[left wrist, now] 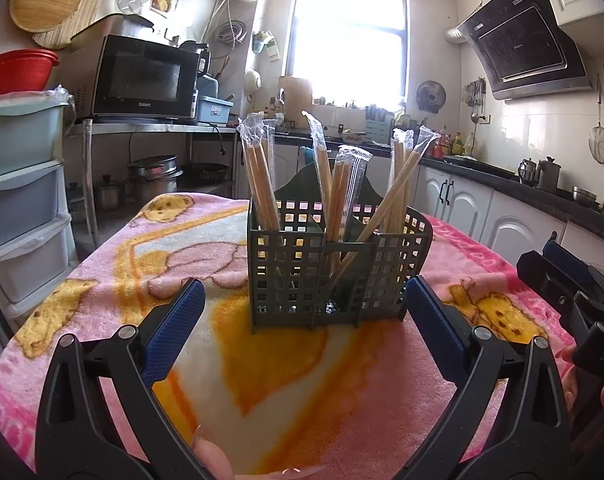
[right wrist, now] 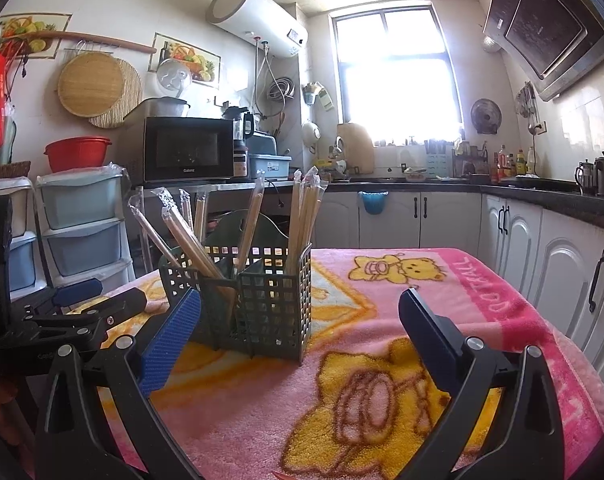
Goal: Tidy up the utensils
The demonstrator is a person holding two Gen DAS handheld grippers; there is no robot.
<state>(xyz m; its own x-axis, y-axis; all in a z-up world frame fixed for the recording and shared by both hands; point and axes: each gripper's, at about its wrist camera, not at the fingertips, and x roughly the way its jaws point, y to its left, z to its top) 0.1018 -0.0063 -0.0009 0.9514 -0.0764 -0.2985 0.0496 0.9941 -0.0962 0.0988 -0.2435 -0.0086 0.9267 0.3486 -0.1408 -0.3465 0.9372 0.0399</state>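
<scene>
The dark green plastic utensil holder with lattice walls [left wrist: 338, 276] stands upright on the worktop, near its middle, on a pink fleece blanket with yellow bear pictures [left wrist: 113, 264]. The holder has several compartments, and pairs of wooden chopsticks in clear plastic wrappers [left wrist: 344, 196] stand in them. In the left wrist view one bundle stands in the left compartment, one in the middle, and one in the right, where a single pair leans across toward the middle compartment. The tops of the wrappers rise well above the rim of the holder. The left gripper [left wrist: 305, 300] is in front of the holder, with its two blue-padded fingers wide apart and nothing between them. The right gripper [right wrist: 299, 310] is to the right of the holder, its fingers also spread apart and empty above the blanket; the holder is seen just behind its left finger. Behind the worktop there is a black microwave oven [left wrist: 141, 78] on a metal shelf, and a bright window [left wrist: 350, 40].
</scene>
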